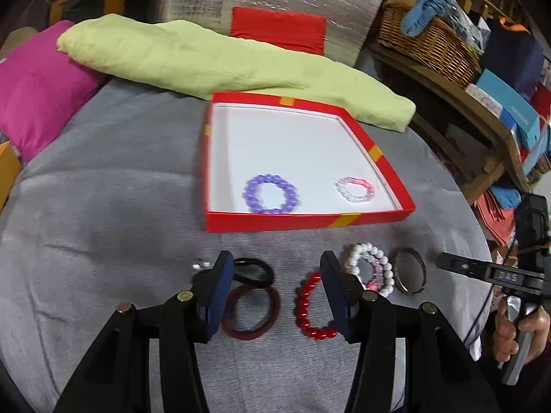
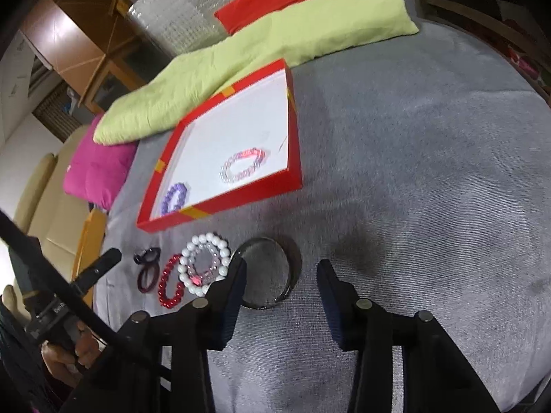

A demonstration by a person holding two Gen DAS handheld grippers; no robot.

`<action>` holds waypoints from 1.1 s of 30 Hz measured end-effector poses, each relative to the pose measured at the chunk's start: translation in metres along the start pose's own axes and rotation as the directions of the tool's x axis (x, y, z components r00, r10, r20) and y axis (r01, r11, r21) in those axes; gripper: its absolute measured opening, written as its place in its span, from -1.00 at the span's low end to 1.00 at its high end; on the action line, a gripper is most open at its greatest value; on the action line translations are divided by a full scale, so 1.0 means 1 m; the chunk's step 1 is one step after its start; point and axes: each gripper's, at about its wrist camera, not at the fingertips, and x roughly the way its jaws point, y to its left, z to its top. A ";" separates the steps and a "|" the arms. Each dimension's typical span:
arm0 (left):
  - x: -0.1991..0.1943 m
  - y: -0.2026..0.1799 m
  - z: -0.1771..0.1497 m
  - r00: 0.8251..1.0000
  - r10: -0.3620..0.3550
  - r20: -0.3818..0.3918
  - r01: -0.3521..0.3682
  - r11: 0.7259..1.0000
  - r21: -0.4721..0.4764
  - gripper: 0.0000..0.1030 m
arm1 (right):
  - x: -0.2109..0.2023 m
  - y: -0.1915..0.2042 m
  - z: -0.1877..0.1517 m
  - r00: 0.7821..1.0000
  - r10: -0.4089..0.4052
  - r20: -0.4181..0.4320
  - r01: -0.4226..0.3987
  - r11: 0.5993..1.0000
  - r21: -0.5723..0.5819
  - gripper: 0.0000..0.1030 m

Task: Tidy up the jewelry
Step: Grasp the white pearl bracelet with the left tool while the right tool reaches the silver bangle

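Two bracelets, purple (image 1: 271, 194) and pink-white (image 1: 355, 189), lie inside the red box (image 1: 310, 221) on the grey cloth (image 1: 103, 223). Before it, the red bead bracelet (image 1: 311, 306) lies between the left gripper's (image 1: 273, 297) spread jaws; the right gripper (image 2: 281, 301) gapes empty over the metal bangle (image 2: 272, 272).

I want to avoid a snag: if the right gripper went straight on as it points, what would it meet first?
Probably the metal bangle: the right gripper stands open above it, its left finger overlapping the rim. Depth is unclear.
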 end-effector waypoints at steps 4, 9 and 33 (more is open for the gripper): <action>0.008 -0.015 0.002 0.999 -0.048 -0.020 0.049 0.998 0.043 -0.21 | 0.013 0.006 0.002 0.999 -0.026 -0.034 0.025 0.999 -0.029 -0.34; 0.021 -0.040 0.002 0.993 -0.096 -0.061 0.103 0.987 0.123 -0.26 | 0.026 0.021 0.000 0.994 -0.078 -0.070 0.071 0.992 -0.104 -0.43; 0.053 -0.063 0.005 0.966 -0.213 -0.146 0.234 0.961 0.150 -0.82 | 0.003 0.029 -0.009 0.997 -0.058 -0.048 0.044 0.963 -0.265 0.41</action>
